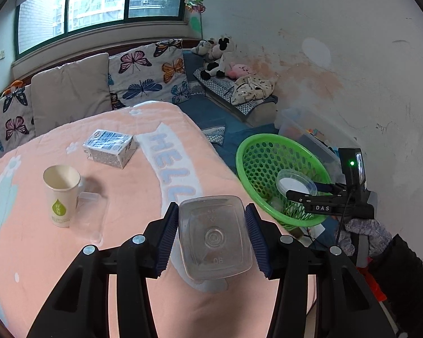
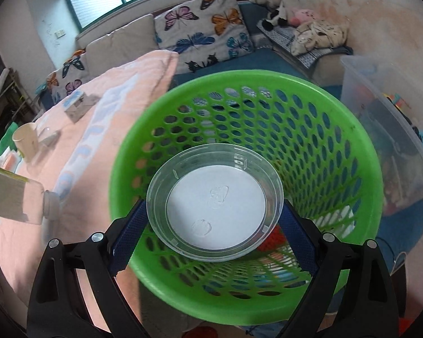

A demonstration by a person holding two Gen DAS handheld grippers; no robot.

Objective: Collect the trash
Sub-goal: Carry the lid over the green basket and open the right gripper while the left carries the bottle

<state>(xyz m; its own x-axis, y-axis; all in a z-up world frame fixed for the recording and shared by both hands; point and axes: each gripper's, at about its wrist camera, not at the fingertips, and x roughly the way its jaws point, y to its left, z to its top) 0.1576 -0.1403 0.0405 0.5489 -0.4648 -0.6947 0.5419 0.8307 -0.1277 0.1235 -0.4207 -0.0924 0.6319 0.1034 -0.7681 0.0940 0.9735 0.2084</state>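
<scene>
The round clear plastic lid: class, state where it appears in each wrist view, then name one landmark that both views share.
Left wrist view: the round clear lid sits right of centre, held by the right gripper over the green basket.
Right wrist view: the lid fills the centre, between the gripper's blue pads.
Shared landmark: the green basket.
</scene>
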